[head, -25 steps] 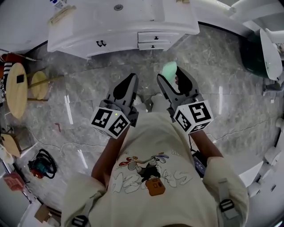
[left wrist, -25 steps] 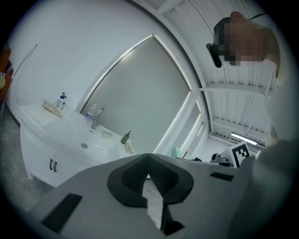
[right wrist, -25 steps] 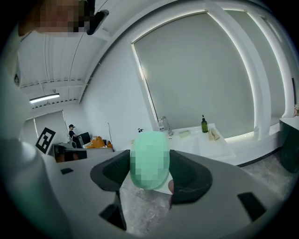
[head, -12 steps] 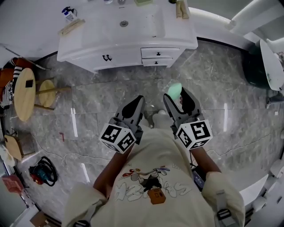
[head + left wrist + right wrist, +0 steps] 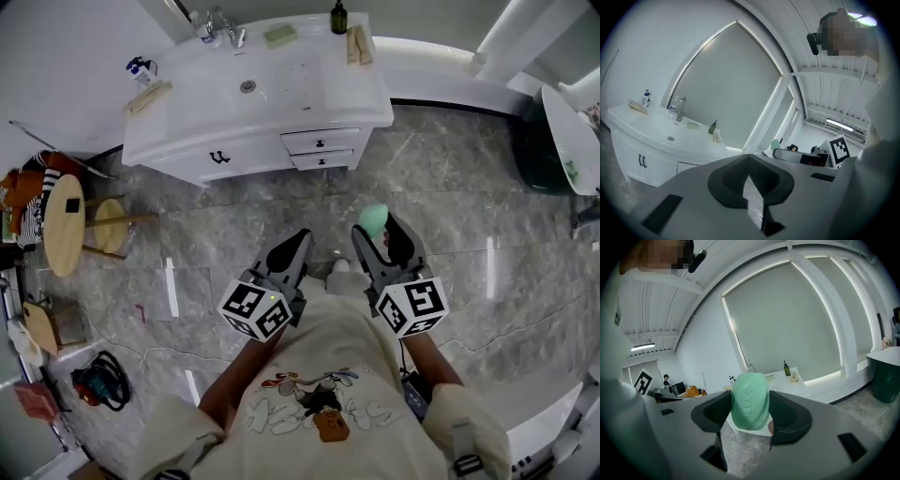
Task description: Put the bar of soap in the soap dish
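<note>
A mint-green bar of soap point(image 5: 374, 218) point(image 5: 750, 401) stands upright between the jaws of my right gripper point(image 5: 380, 231) point(image 5: 750, 414), which is shut on it at chest height above the marble floor. My left gripper point(image 5: 297, 244) point(image 5: 751, 188) hangs beside it, shut, with nothing in it. Far ahead, on the white vanity point(image 5: 281, 103), a small pale green dish point(image 5: 279, 35) point(image 5: 692, 124) lies right of the faucet point(image 5: 223, 21). Both grippers are well short of the vanity.
On the vanity top are a dark bottle point(image 5: 337, 17), a blue-capped bottle point(image 5: 141, 68) and a basin point(image 5: 247, 85). Wooden stools point(image 5: 64, 225) stand at the left, a dark green tub point(image 5: 548, 131) at the right. A cable and a tool point(image 5: 98, 384) lie on the floor.
The vanity has slid down and further into the head view as the person moves toward it. Both grippers keep their pose, the right still shut on the soap.
</note>
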A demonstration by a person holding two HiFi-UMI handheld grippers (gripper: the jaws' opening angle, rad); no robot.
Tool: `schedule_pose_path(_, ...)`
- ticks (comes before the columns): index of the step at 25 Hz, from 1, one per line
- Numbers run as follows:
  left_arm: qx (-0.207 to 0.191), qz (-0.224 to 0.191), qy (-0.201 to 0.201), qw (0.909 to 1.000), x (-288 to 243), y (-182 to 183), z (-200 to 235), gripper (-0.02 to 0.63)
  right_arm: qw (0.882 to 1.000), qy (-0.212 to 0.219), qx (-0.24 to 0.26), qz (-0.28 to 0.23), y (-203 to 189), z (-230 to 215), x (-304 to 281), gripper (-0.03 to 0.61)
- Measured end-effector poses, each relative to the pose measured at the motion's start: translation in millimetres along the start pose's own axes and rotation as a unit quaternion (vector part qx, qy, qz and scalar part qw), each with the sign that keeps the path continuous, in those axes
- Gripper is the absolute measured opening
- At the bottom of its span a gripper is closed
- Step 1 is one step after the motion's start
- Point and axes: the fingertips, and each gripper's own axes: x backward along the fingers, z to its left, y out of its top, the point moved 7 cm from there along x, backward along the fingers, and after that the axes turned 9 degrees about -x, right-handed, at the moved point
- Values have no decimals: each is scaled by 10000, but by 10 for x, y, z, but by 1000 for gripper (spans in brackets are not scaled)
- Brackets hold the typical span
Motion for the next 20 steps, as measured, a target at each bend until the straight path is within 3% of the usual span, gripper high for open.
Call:
schedule_pose_path(10, -63, -49, 214, 9997, -277, 108, -51, 8, 9996, 24, -290, 33, 82, -389, -125, 262)
schedule_pose_path(16, 144, -72, 151, 9998, -497, 120, 214, 8, 9997, 21, -209, 158, 128, -372, -468, 262)
schedule_pose_path(20, 275, -90, 104, 9995, -714, 231, 650, 8, 9994, -97, -195, 250, 207, -389, -899, 262)
